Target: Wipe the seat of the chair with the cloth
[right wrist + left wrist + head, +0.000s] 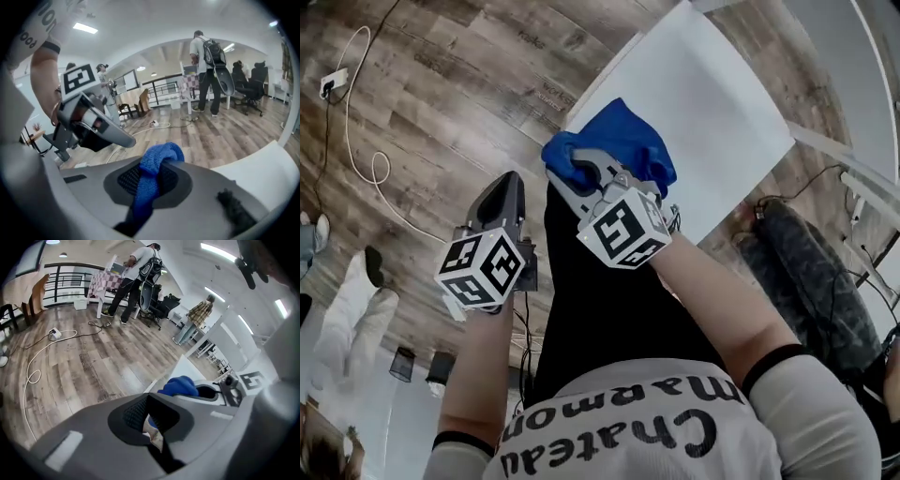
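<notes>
The white chair seat (703,103) lies at the upper right of the head view, over the wooden floor. A blue cloth (619,141) rests bunched at the seat's near-left corner. My right gripper (570,172) is shut on the cloth's near edge. In the right gripper view the blue cloth (152,171) is pinched between the jaws of my right gripper (150,180), and the seat (267,168) shows at the right. My left gripper (508,185) hangs over the floor to the left of the seat, jaws together and clear of the cloth. From the left gripper (149,420) the cloth (180,386) shows ahead.
A white cable with a plug block (358,112) snakes over the floor at far left. A dark padded office chair (811,281) stands to the right of the seat. My black trouser leg (591,309) is below the cloth. People (138,273) stand far back in the room.
</notes>
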`<state>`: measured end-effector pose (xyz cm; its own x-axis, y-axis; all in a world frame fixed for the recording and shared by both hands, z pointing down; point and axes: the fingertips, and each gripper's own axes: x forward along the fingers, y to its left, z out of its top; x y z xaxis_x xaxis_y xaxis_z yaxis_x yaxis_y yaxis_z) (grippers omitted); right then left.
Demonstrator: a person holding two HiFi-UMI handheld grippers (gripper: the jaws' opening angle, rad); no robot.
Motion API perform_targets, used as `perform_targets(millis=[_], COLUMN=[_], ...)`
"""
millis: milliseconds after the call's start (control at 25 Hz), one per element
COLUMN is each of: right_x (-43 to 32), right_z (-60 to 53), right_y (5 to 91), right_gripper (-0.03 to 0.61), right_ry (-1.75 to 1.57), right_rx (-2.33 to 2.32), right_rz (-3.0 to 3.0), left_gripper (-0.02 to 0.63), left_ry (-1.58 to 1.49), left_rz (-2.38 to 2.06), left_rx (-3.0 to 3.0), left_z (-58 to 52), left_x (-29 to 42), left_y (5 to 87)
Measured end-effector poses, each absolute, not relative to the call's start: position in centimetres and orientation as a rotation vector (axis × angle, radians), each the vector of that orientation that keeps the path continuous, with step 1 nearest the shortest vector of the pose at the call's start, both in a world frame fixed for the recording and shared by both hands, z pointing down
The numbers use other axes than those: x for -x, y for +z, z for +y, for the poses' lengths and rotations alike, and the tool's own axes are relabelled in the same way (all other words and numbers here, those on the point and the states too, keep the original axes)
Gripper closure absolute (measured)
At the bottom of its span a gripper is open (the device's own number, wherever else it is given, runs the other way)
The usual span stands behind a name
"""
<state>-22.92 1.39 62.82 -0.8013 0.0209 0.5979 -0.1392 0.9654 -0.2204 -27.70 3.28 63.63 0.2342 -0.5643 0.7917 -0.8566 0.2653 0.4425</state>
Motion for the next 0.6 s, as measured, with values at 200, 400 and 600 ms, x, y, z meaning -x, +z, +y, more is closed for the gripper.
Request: perform_targets(millis=[200,400,600], right_x=[22.1,20.3,14.8], right_z=[3.9,4.0,4.8], right_y=[66.2,66.1,66.2], right_gripper=[0.545,0.546,0.546], right_ry=[0.343,0.383,0.458], right_rx=[0.038,-0.082,-0.238], right_rz=[-2.379,-2.389,-2.392], left_gripper=[0.606,0.606,0.606], left_ry=[0.313,0.391,0.503], left_rz=[-1.376,-1.288,-1.163], left_rx=[-1.444,-1.556,-1.652], left_z=[4.7,4.3,2.8], left_x=[25.0,22.1,19.2], left_y=[64.1,63.5,63.3])
